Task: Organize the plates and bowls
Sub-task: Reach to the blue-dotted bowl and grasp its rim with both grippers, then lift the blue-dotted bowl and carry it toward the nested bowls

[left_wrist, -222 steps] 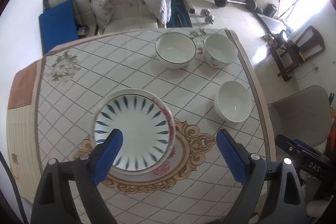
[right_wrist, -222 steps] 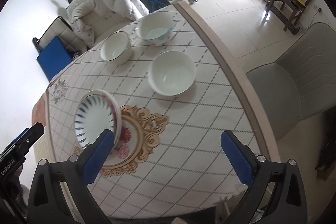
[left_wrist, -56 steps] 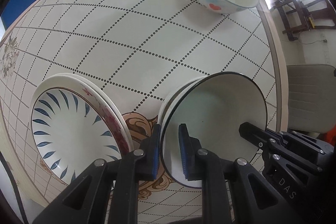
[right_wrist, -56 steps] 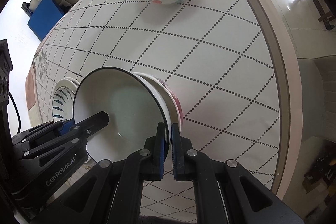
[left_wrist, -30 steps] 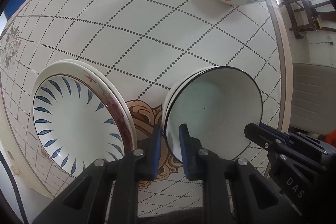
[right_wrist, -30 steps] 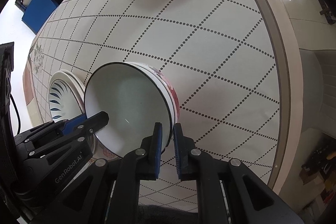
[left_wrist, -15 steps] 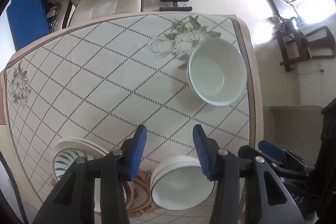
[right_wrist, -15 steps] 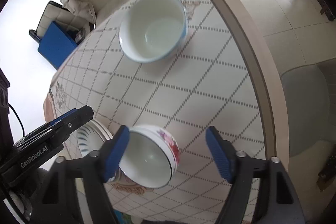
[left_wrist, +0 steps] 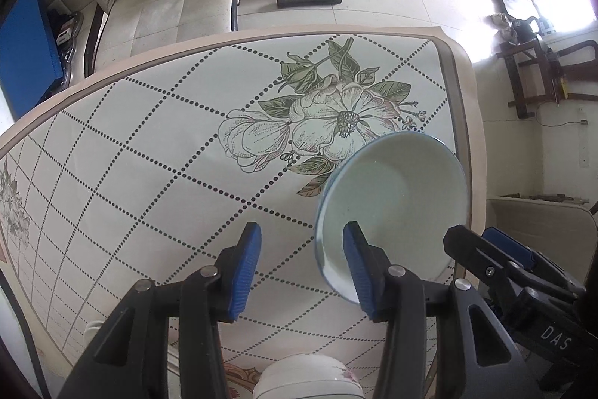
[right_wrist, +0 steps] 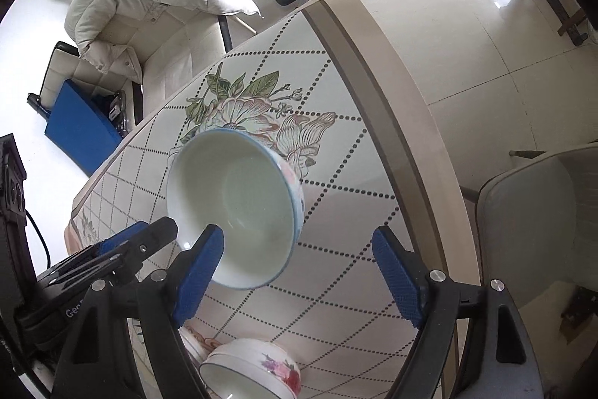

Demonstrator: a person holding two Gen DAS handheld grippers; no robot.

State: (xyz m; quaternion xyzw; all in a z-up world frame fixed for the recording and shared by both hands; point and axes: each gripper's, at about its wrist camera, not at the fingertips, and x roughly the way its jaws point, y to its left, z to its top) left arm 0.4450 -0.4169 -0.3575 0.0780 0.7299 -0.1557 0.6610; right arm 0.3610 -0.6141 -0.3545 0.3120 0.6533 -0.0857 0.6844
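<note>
One table (left_wrist: pixel 149 144) fills both views, your largest thing, covered in a cloth of dotted diamonds with a big printed flower at its far corner. On it you have one blue-rimmed bowl (right_wrist: pixel 231 212) standing alone near that flower and close to the table's right edge, upright and empty. Near you, at the bottom of both views, sits one stack of bowls (right_wrist: pixel 254 369); two rims show, the outer one bearing a red flower, though you cannot tell if more are nested inside. A sliver of plate (left_wrist: pixel 91 328) peeks in at the lower left. You hold two grippers. Your right gripper (right_wrist: pixel 299 268) stands spread wide, holding nothing. Your left gripper (left_wrist: pixel 302 268) is partly spread, its pads clear of the bowl's rim, gripping nothing.
</note>
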